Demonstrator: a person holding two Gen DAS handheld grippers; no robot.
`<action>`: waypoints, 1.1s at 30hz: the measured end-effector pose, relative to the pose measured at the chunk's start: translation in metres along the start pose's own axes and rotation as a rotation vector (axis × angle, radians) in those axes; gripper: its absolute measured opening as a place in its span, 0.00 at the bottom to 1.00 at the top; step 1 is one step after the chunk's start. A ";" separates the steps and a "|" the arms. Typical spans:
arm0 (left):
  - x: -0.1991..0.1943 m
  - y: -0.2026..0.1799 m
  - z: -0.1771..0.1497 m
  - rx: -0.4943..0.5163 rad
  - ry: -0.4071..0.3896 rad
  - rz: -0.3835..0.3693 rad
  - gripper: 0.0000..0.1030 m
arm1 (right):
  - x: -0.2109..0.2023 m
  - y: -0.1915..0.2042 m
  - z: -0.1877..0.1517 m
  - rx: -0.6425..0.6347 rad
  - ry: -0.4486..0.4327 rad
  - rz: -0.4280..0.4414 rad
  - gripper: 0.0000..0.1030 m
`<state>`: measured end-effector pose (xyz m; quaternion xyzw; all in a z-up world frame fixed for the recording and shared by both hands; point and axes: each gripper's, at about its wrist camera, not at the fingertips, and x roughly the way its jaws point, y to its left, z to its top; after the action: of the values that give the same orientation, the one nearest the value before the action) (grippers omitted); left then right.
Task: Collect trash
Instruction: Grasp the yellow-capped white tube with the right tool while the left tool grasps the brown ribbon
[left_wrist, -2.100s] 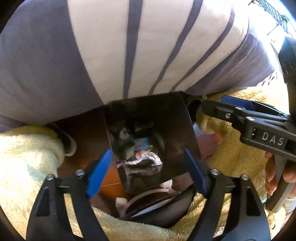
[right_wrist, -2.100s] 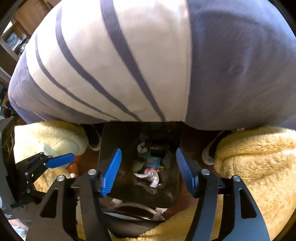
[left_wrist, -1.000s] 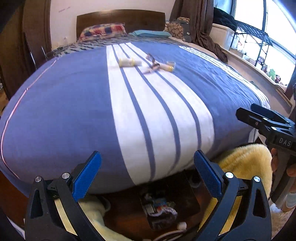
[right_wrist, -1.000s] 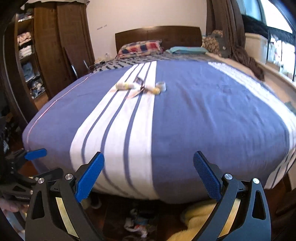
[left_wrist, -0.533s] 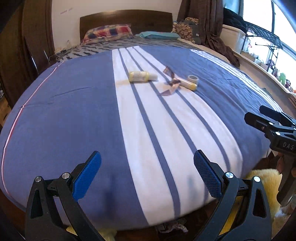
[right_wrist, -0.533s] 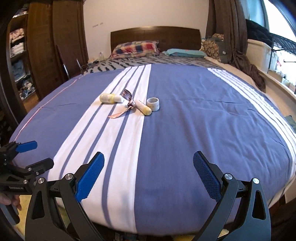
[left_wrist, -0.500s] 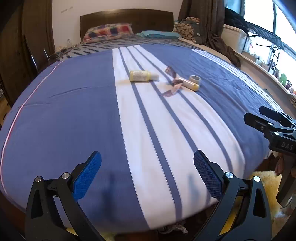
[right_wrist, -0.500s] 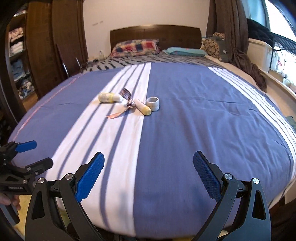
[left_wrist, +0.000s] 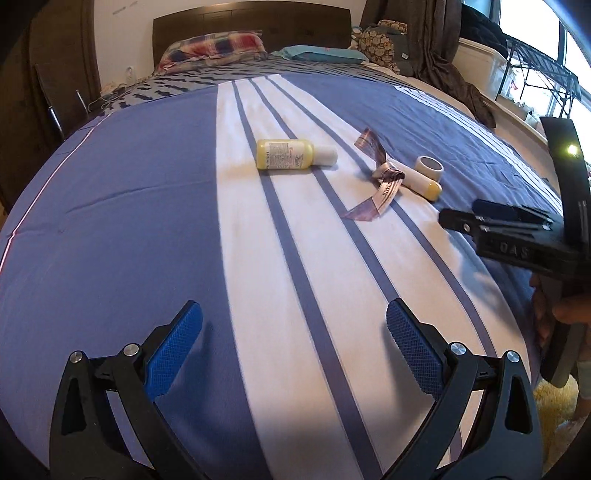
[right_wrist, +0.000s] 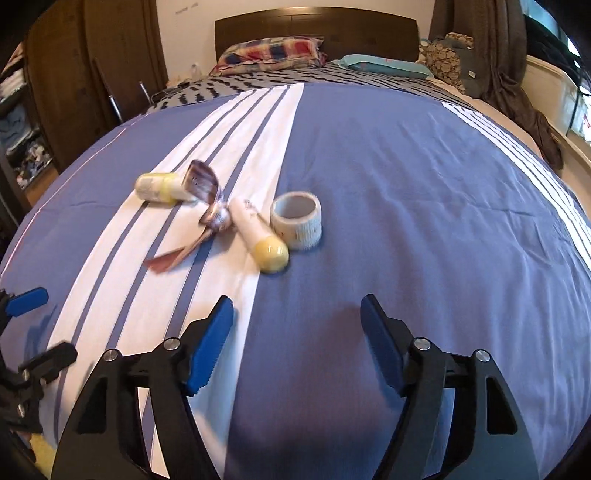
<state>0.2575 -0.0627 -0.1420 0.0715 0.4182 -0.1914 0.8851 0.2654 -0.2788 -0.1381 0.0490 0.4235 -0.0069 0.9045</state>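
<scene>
Blue-padded left tongs apart, empty; right tongs closing, empty, angled down over bedspread.

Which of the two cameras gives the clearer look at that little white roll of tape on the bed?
The right wrist view: the roll of tape is nearer and larger, showing its hollow centre and side wall. In the left wrist view it is small, farther off and partly hidden behind the yellow-capped tube.

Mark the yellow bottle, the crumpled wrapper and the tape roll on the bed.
yellow bottle (left_wrist: 284, 154), left wrist view, on its label.
crumpled wrapper (left_wrist: 386, 182), left wrist view, on its twisted middle.
tape roll (right_wrist: 297, 222), right wrist view, on its outer wall.
</scene>
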 end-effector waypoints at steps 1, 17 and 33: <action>0.003 0.000 0.003 0.003 0.003 -0.002 0.92 | 0.003 0.001 0.006 -0.005 0.006 0.010 0.68; 0.045 -0.021 0.039 0.040 0.025 -0.050 0.90 | 0.038 0.022 0.042 -0.072 0.047 0.031 0.28; 0.083 -0.068 0.079 0.119 0.032 -0.108 0.50 | -0.008 -0.016 -0.003 -0.045 0.028 0.010 0.22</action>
<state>0.3351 -0.1711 -0.1530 0.1047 0.4235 -0.2621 0.8608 0.2576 -0.2947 -0.1353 0.0306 0.4360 0.0077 0.8994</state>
